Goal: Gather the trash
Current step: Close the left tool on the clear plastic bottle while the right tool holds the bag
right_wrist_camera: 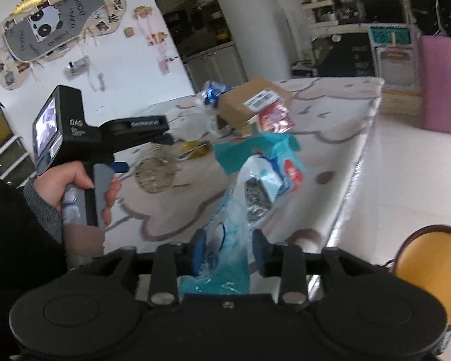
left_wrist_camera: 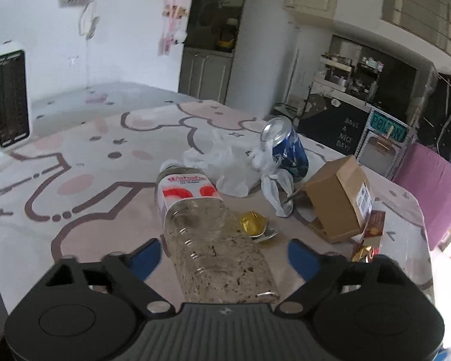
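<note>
A clear plastic bottle (left_wrist_camera: 213, 234) with a red and white label lies on the table between the wide-open blue fingertips of my left gripper (left_wrist_camera: 224, 257), untouched by either. Its round base shows in the right wrist view (right_wrist_camera: 154, 175), beside the left gripper (right_wrist_camera: 126, 138). My right gripper (right_wrist_camera: 227, 251) is shut on a crumpled blue and clear plastic wrapper (right_wrist_camera: 240, 207), held above the table. A blue can (left_wrist_camera: 287, 147), white plastic bag (left_wrist_camera: 234, 162), gold foil wrapper (left_wrist_camera: 252, 221) and brown cardboard box (left_wrist_camera: 336, 198) lie beyond the bottle.
The table wears a pale cartoon-print cloth (left_wrist_camera: 75, 180). A teal carton (right_wrist_camera: 255, 150) and red packet (right_wrist_camera: 275, 117) lie near the box. A white heater (left_wrist_camera: 7, 96) stands at the far left. The table edge (right_wrist_camera: 354, 174) drops to floor; an orange stool (right_wrist_camera: 430, 267) stands to the right.
</note>
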Action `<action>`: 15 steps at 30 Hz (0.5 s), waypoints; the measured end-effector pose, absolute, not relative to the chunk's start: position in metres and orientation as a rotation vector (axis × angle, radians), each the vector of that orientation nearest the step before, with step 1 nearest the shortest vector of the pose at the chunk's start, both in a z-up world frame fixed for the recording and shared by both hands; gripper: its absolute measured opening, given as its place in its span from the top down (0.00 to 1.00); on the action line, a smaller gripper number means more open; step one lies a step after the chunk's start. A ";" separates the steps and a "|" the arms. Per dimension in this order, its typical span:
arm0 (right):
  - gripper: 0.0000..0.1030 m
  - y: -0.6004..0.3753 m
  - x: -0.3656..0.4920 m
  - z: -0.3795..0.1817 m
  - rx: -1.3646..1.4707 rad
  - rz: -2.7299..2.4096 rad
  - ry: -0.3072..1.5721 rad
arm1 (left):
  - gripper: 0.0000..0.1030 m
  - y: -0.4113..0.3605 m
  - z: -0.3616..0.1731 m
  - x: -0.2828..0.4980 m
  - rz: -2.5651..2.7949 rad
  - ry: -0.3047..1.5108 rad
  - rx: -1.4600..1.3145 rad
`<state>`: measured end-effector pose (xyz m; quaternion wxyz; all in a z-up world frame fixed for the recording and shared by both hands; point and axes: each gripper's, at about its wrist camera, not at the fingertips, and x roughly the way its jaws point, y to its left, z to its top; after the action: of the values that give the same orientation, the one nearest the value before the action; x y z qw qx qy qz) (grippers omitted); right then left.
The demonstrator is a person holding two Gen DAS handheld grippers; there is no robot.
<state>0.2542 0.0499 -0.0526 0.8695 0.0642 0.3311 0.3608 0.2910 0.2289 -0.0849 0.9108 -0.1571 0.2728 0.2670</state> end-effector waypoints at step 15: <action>0.10 0.059 0.213 -0.028 -0.029 0.487 0.496 | 0.33 0.233 -0.090 0.244 0.304 0.646 -0.326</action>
<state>0.2128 0.0594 -0.0282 0.9401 -0.0142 0.2432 0.2386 0.2442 0.2330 -0.0898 0.9240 -0.1587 0.3148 0.1480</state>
